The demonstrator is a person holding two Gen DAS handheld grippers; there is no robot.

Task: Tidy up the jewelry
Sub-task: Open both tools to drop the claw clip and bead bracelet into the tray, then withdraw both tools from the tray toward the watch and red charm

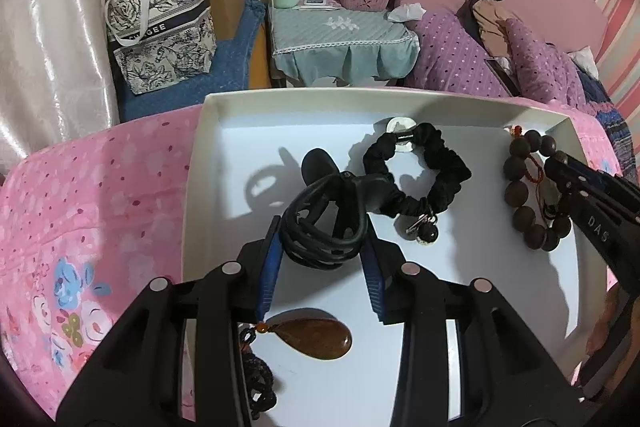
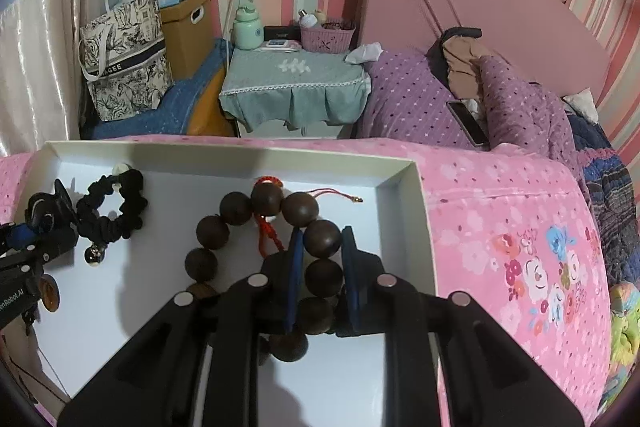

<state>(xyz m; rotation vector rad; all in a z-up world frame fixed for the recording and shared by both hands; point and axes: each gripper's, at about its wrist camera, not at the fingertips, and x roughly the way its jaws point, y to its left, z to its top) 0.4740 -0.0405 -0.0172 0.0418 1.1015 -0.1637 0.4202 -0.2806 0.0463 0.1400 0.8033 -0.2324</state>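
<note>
Left gripper [image 1: 324,247] clamping hair clip [image 1: 326,227], right gripper [image 2: 320,251] clamping bead bracelet [image 2: 264,239]

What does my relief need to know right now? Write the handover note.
Left claw: shut on the black hair clip, over the tray.
Right claw: shut on the bead bracelet, at the tray's right side.
Also in the tray: scrunchie at the back, brown pendant on its cord at the front.
Done: all four pieces are within the white tray on the pink bedspread.
Left: set down and release the clip and bracelet; where each piece finally belongs is unclear.
</note>
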